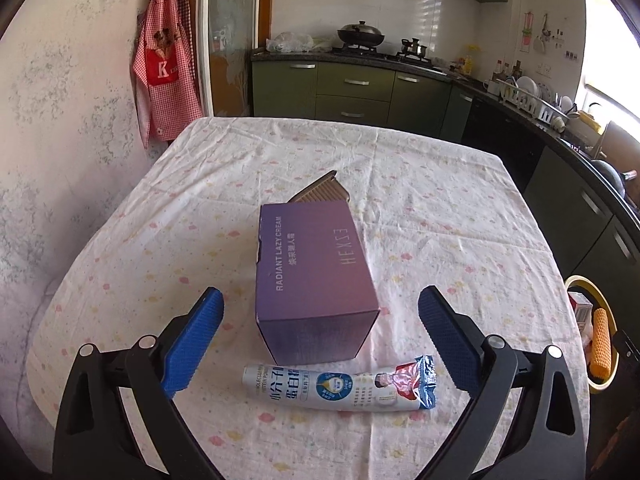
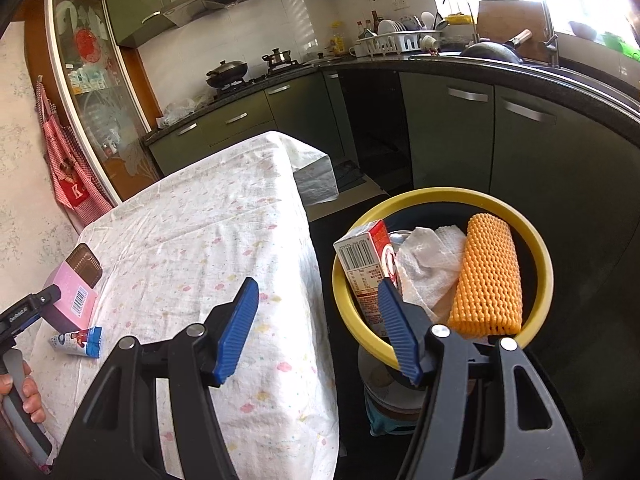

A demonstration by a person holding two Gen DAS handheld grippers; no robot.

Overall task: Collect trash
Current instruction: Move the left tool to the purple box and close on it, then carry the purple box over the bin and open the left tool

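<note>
On the far left of the left wrist view an apron (image 1: 166,56) hangs on the wall. Below it the table (image 1: 120,248), under a flowered cloth, fills the middle. The left gripper (image 1: 320,338) hangs above the near edge with its jaws wide apart and nothing between the pads. Ahead of them stands a purple box (image 1: 316,280), a brown ribbed tray (image 1: 320,192) sticking out behind it. Just in front of the box, apart from it, lies a sachet (image 1: 340,388), flat and crosswise, its torn blue end to the right. At the right edge the bin (image 1: 578,280) shows beside the table.

In the right wrist view a hand (image 2: 28,396) holds the left gripper's handle at the lower left, near the box (image 2: 72,300) and the sachet (image 2: 76,342). The right gripper (image 2: 316,332) is parted and empty: its left finger (image 2: 236,332) is over the table edge, its right finger over the bin's yellow rim (image 2: 440,194). The bin holds a red-and-white carton (image 2: 366,264), crumpled paper (image 2: 428,264) and an orange foam net (image 2: 488,276), side by side.
</note>
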